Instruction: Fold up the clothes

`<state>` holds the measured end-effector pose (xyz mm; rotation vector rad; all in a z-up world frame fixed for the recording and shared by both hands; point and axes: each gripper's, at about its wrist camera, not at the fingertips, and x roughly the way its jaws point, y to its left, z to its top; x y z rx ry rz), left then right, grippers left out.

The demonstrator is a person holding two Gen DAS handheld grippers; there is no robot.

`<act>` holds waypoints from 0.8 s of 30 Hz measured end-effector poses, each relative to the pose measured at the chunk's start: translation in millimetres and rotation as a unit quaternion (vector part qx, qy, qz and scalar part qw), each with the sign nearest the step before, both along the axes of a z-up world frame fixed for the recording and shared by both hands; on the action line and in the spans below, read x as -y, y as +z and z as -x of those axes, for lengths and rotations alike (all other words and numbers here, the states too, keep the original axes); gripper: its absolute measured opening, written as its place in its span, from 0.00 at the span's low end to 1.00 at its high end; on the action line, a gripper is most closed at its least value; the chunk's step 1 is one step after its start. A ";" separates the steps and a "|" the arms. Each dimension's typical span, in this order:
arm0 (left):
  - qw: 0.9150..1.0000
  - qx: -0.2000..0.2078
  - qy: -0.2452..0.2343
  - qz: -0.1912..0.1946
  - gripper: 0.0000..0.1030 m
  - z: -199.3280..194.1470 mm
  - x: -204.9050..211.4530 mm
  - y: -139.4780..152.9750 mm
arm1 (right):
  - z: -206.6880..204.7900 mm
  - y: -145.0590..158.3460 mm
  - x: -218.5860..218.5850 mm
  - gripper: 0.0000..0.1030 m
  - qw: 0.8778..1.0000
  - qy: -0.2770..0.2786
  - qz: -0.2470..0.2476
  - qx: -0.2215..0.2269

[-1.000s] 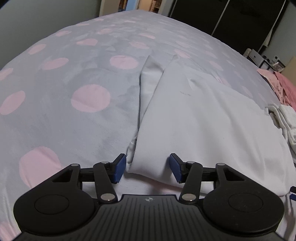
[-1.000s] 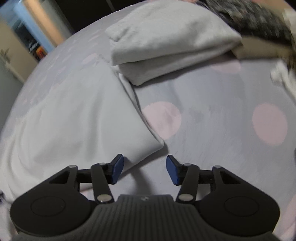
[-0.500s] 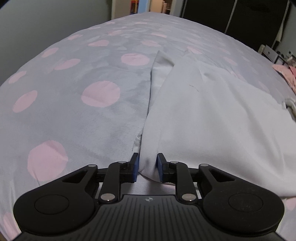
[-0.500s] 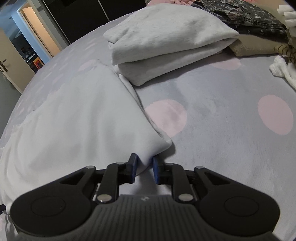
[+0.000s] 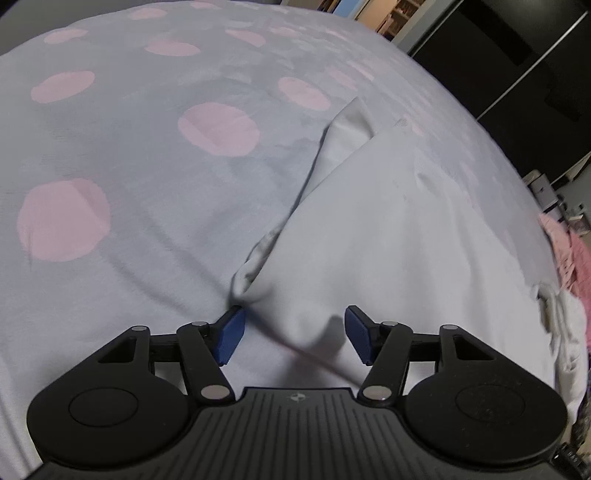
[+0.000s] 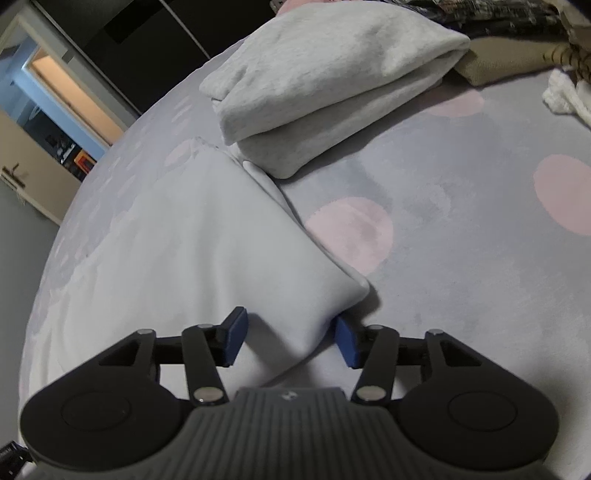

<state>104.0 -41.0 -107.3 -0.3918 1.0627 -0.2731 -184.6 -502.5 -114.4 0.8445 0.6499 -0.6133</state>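
A pale white garment (image 5: 388,240) lies flat on the grey bedcover with pink dots (image 5: 129,166). Its near left corner bunches up between the blue pads of my left gripper (image 5: 294,338), which is open. In the right wrist view the same garment (image 6: 184,251) spreads to the left. Its near right corner sits between the spread fingers of my right gripper (image 6: 290,341), also open. Neither gripper pinches the cloth.
A folded light grey sweatshirt (image 6: 332,81) lies just beyond the garment. Behind it are a beige item (image 6: 509,62) and dark patterned cloth (image 6: 498,11). White cloth (image 5: 565,321) and pink clothing (image 5: 569,243) sit at the bed's right side. A lit doorway (image 6: 70,96) is far left.
Half a second ago both grippers were nearly shut on the garment's near corners. Both have since spread wide and the corners lie loose between the fingers.
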 end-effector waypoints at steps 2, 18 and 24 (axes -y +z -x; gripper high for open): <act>1.000 0.005 0.002 0.002 0.48 -2.1 3.0 -1.6 | -4.1 0.0 0.3 0.54 1.000 -0.001 0.001 0.001; 0.995 0.096 -0.004 -0.029 0.08 -3.2 25.2 39.7 | -26.3 22.8 -1.5 0.14 0.999 -0.022 0.032 -0.004; 0.989 0.125 -0.028 -0.069 0.05 14.1 27.1 80.1 | -18.2 64.7 -16.9 0.09 0.997 -0.014 0.075 -0.016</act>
